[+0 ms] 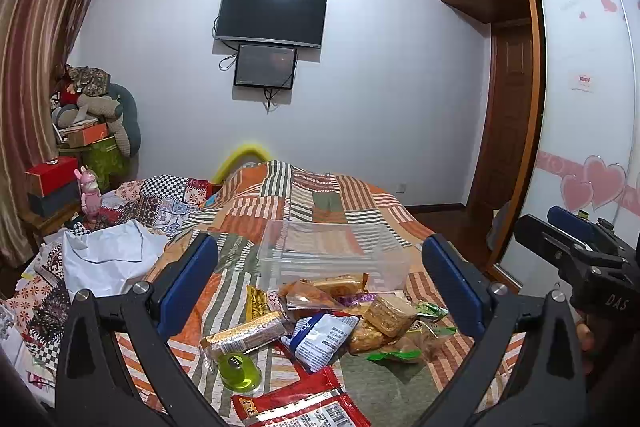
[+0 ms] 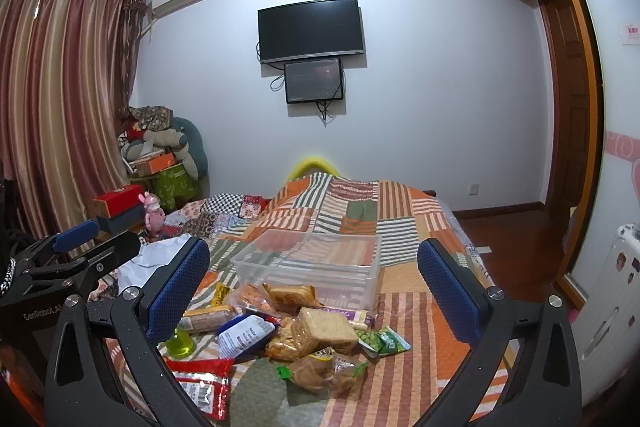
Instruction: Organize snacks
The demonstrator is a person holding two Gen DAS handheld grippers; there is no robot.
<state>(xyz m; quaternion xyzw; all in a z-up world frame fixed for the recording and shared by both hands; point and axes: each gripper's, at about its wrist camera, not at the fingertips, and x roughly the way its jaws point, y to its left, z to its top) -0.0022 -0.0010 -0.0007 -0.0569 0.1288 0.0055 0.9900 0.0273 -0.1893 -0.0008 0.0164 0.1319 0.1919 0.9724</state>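
A heap of snack packets [image 1: 332, 319] [image 2: 296, 331] lies on the patchwork bedspread, just in front of a clear plastic bin [image 1: 332, 255] [image 2: 312, 263]. In the heap are a blue-and-white pouch [image 1: 322, 341] [image 2: 244, 337], a cracker pack [image 1: 390, 313] [image 2: 326, 325], a green jelly cup [image 1: 239, 371] [image 2: 181, 343] and red packets [image 1: 296, 403] [image 2: 200, 383]. My left gripper [image 1: 320, 287] hangs open above the heap, holding nothing. My right gripper [image 2: 314, 285] is open too, above the heap, and shows at the right edge of the left wrist view [image 1: 576, 247].
The bin looks empty. A white cloth [image 1: 108, 255] lies on the bed to the left. Boxes, a pink toy [image 1: 90, 195] and stuffed items crowd the left corner by the curtain. A wardrobe [image 1: 580, 107] and wooden floor are to the right of the bed.
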